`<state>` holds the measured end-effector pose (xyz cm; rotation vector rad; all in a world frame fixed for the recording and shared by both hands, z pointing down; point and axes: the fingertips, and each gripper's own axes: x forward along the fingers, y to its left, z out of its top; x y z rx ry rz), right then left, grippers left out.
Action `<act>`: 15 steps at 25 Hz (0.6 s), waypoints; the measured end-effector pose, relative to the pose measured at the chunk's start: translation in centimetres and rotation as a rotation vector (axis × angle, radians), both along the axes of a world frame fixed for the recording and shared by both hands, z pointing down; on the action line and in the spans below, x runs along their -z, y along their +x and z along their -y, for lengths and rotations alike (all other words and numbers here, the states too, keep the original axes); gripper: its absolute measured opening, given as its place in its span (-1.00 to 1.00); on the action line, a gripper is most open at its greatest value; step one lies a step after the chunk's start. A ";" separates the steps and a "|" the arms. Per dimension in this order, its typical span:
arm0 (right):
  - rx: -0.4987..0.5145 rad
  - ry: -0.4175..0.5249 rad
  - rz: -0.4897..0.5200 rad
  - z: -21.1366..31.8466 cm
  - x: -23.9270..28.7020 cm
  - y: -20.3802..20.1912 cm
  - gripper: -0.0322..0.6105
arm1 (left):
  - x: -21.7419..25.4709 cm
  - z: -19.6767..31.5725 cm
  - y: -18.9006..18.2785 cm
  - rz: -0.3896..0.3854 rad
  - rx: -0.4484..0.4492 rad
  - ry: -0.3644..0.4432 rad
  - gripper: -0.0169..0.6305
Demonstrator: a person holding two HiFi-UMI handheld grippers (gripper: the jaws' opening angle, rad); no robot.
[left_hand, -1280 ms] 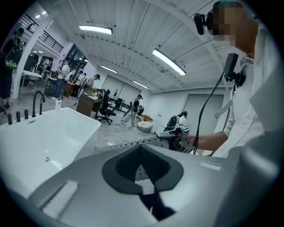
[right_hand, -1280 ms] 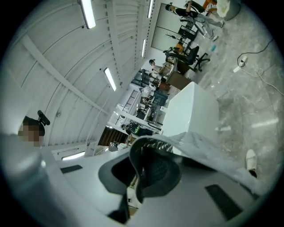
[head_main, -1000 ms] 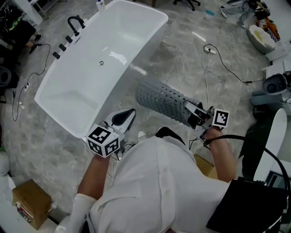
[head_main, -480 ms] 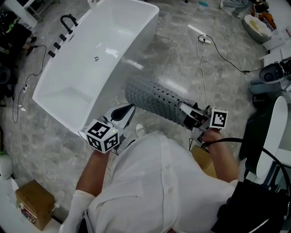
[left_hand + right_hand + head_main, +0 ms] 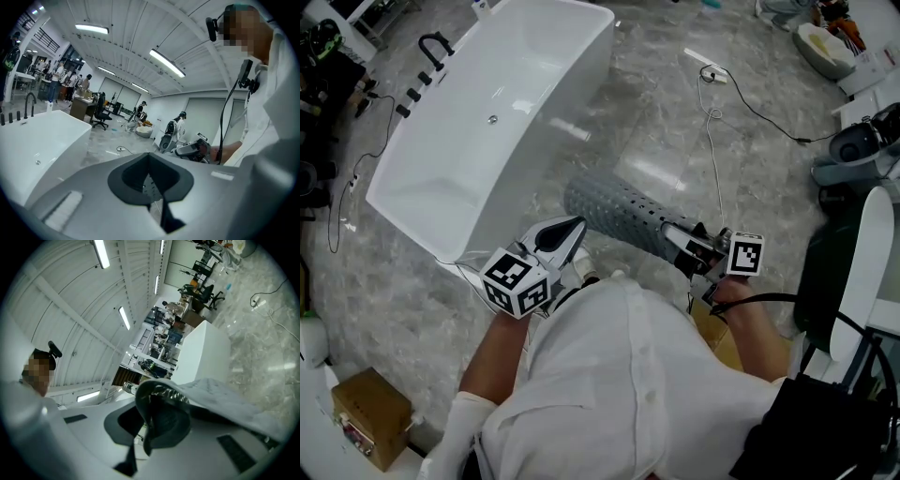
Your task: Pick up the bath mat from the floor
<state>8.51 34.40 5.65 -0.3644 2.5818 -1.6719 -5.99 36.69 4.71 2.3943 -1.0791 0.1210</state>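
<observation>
The bath mat [image 5: 619, 214] is grey, perforated and curled into a roll. It hangs off the floor beside the white bathtub [image 5: 534, 159]. My right gripper [image 5: 686, 246] is shut on the mat's near end. In the right gripper view the mat's edge [image 5: 220, 399] drapes over the closed jaws of that gripper [image 5: 161, 423]. My left gripper [image 5: 565, 236] sits by the tub's near corner, left of the mat. It is shut with nothing in it, and the left gripper view shows its jaws [image 5: 150, 180] meeting.
A black faucet [image 5: 431, 45] stands at the tub's far left rim. A white cable [image 5: 712, 131] trails over the marble floor behind the mat. One cardboard box [image 5: 364, 415] is at the lower left, another [image 5: 722, 342] under my right hand. Machines [image 5: 862, 150] crowd the right edge.
The right gripper keeps its hold and the rolled mat has shifted a little left, towards the tub. The left gripper stays by the tub corner.
</observation>
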 end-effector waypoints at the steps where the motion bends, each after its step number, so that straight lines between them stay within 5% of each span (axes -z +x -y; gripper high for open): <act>1: 0.000 0.001 -0.003 -0.2 0.0 0.5 -0.85 | 0.1 -0.2 0.5 -0.001 -0.001 -0.003 -0.93; 15: 0.029 0.012 0.030 -4.6 -1.2 4.1 -0.85 | 0.5 -4.0 4.9 0.037 0.005 -0.002 -0.93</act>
